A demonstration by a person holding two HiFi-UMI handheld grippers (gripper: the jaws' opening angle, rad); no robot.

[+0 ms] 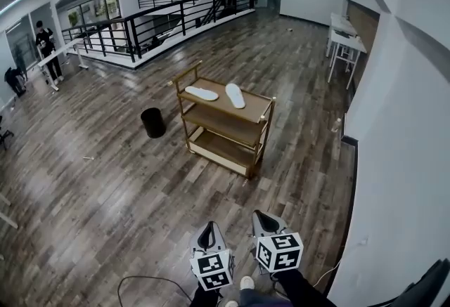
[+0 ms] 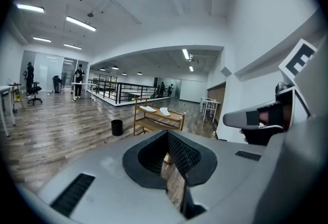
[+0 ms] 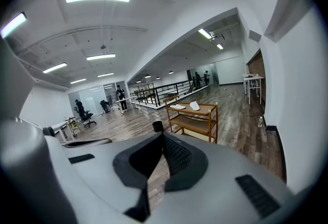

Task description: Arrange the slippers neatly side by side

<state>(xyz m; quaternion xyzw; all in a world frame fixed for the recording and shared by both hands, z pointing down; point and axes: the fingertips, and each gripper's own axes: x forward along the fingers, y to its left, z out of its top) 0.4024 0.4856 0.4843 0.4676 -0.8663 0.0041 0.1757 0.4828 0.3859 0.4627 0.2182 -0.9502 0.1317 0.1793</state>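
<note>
Plenty of open wooden floor is lying ahead here, stretching out to a three-tier wooden cart that is standing well apart from both hands. A black bin is sitting just left of the cart, and a white wall is running close along the right side, squeezing the lane there. A dark railing is closing off the far end, white tables are lining the far right, and a thin cable is looping on the floor at lower left.

Both hands are hanging low and side by side at the bottom of the head view, pointing forward toward the cart and tipping slightly down. The left tongs are pressed together with nothing between them. The right tongs are doing the same: tips meeting, empty.

The two white slippers are lying on the cart's top shelf, the left slipper angling away from the right slipper, near each other but not touching.
</note>
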